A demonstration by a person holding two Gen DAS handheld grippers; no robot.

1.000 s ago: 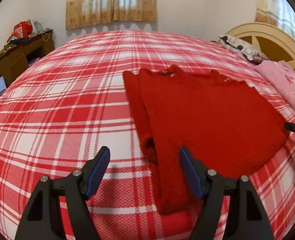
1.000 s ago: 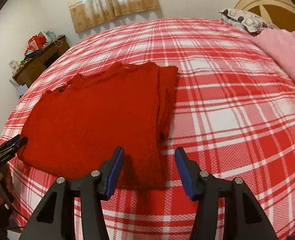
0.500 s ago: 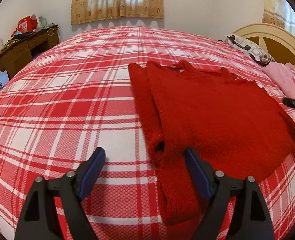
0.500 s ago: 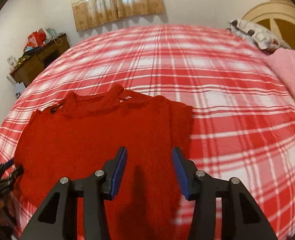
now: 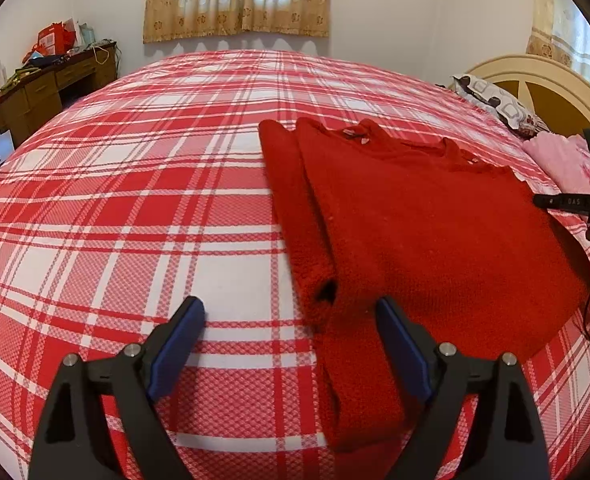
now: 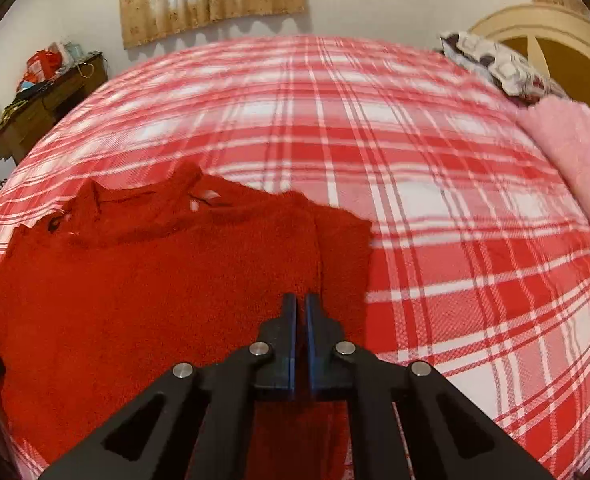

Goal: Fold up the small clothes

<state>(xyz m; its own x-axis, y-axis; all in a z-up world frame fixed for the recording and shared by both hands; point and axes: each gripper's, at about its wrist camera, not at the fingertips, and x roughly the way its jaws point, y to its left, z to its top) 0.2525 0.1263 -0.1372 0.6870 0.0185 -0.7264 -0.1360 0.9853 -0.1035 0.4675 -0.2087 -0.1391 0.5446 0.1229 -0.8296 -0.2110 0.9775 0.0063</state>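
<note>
Care is needed with the red sweater [image 5: 415,240], spread flat on the plaid bed [image 5: 135,220]: its sleeve edge should be caught between the still-widening left claw [image 5: 291,344], empty now, while the right claw [image 6: 299,312], pressed together above the sweater, holds nothing.

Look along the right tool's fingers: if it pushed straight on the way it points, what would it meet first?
Most likely the red sweater. The right tool is shut and angled down over its knit, nothing showing between. Depth is unclear, so contact may already exist.
</note>
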